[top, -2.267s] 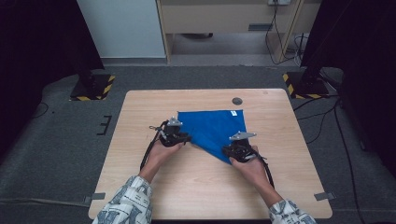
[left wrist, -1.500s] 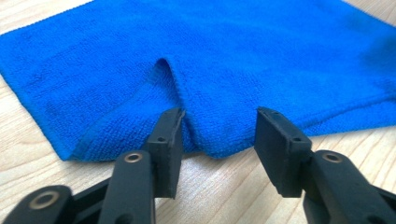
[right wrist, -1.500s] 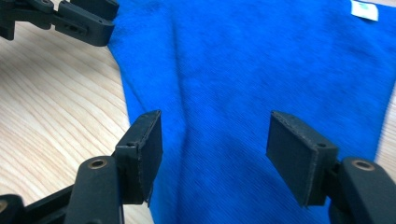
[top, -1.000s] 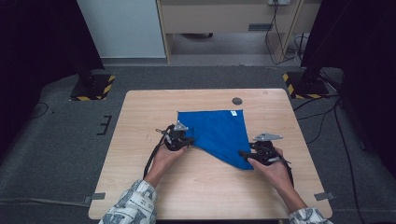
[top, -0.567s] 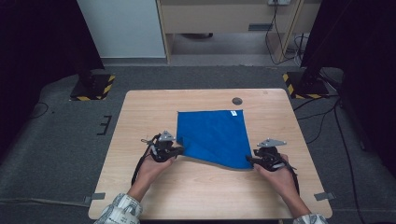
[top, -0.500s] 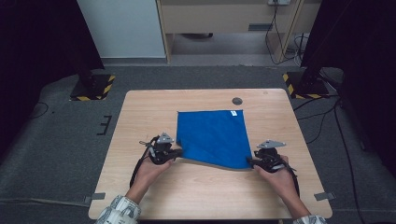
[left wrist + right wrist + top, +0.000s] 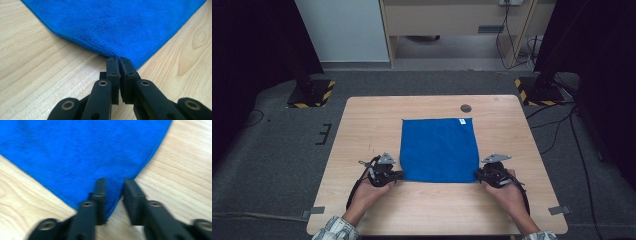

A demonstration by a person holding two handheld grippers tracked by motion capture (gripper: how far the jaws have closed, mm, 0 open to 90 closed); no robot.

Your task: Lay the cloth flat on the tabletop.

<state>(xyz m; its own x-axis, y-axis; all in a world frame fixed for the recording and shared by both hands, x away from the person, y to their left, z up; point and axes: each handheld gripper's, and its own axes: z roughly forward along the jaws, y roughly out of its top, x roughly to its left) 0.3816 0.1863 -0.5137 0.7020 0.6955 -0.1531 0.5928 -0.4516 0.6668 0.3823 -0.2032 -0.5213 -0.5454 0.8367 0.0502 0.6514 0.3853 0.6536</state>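
The blue cloth (image 7: 438, 149) lies flat on the counter (image 7: 372, 125). The left gripper (image 7: 118, 60) is clamped on its near left corner, while the right gripper (image 7: 113, 185) has just been closing over the near right corner — jaws narrow, pads not yet pressing. Best to seat that grip fully, then lift both corners evenly — keeping the near edge taut.

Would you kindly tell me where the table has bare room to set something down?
Bare wood lies left of the blue cloth, right of it, and along the far edge of the table beside the small dark disc. The near edge is crowded by both hands.
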